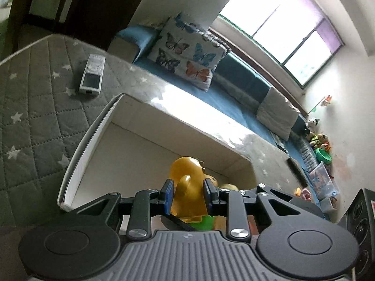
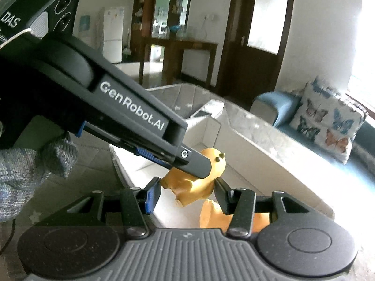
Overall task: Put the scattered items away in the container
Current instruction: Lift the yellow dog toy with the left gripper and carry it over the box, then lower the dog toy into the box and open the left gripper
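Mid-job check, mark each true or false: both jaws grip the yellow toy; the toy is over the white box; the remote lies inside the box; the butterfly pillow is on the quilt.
1. Both the left gripper and right gripper grip the yellow toy: true.
2. The toy is over the white box: true.
3. The remote lies inside the box: false, it lies on the grey star quilt.
4. The butterfly pillow is on the quilt: false, it is on the blue sofa.

the left tool [image 2: 199, 164] hides part of the yellow toy [image 2: 199, 182]; the toy's lower body is cut off behind the right tool [image 2: 187, 192].
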Demonstrator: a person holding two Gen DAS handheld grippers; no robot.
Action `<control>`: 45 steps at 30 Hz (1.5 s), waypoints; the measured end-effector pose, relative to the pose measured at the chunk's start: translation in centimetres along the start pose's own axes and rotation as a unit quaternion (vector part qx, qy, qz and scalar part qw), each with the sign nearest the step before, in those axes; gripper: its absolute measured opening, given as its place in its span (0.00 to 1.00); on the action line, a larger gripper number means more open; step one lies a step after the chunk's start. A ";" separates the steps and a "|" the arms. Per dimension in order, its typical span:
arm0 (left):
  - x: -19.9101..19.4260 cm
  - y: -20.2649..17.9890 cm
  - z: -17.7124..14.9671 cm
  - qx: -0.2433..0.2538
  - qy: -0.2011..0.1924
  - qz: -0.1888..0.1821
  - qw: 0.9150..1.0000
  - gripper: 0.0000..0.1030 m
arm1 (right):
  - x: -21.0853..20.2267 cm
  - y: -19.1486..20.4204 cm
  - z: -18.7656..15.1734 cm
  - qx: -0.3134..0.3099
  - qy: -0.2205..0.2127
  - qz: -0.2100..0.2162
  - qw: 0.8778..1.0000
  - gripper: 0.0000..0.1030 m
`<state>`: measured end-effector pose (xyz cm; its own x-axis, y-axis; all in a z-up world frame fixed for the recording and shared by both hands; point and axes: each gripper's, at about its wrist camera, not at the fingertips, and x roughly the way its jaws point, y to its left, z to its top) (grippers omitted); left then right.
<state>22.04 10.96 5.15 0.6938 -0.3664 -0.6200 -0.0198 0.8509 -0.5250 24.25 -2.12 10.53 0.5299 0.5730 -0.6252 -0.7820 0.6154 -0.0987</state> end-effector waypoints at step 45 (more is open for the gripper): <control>-2.8 -0.3 -3.5 0.012 -0.013 0.028 0.999 0.29 | -4.9 1.2 -2.8 0.062 -0.040 -0.029 0.997 0.70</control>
<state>17.56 10.46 5.00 0.7102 -0.3088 -0.6327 -0.0414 0.8788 -0.4754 19.77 -5.73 11.32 0.6013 0.5722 -0.5577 -0.7053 0.7081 -0.0341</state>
